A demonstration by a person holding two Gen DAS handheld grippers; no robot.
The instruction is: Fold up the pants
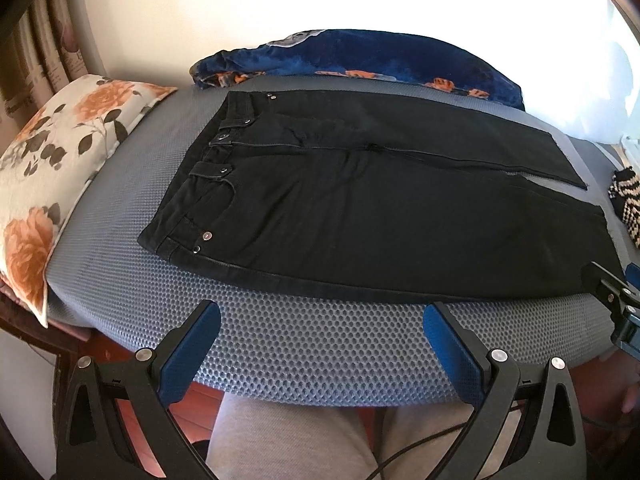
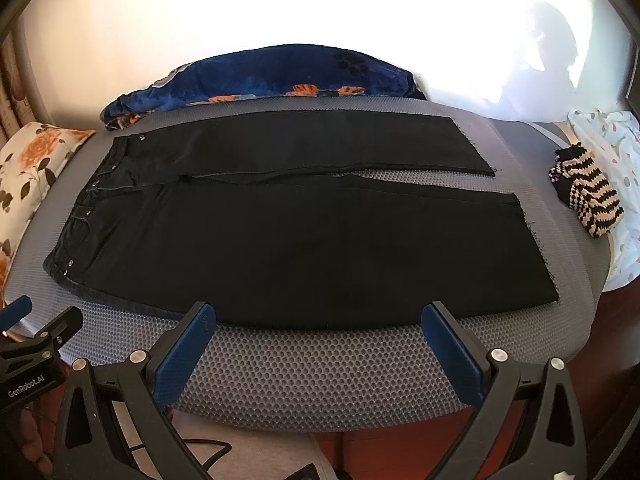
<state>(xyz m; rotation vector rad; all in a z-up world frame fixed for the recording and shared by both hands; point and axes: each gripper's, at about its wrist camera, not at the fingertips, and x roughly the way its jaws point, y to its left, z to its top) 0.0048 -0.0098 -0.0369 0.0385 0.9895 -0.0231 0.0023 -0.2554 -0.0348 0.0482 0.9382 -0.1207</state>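
Black pants [image 1: 360, 200] lie flat on a grey mesh mattress [image 1: 280, 344], waistband to the left, both legs running right, side by side. They also show in the right wrist view [image 2: 300, 240]. My left gripper [image 1: 320, 316] is open and empty, above the mattress's near edge, just short of the pants' near side seam. My right gripper [image 2: 318, 316] is open and empty, at the near edge of the near leg. The right gripper also shows at the right edge of the left wrist view [image 1: 616, 292].
A floral pillow [image 1: 52, 184] lies at the left end of the mattress [image 2: 320, 376]. A blue floral blanket [image 1: 360, 56] is bunched behind the pants. A striped knitted item [image 2: 588, 196] and a white patterned cloth [image 2: 616, 148] sit at the right. My legs are below.
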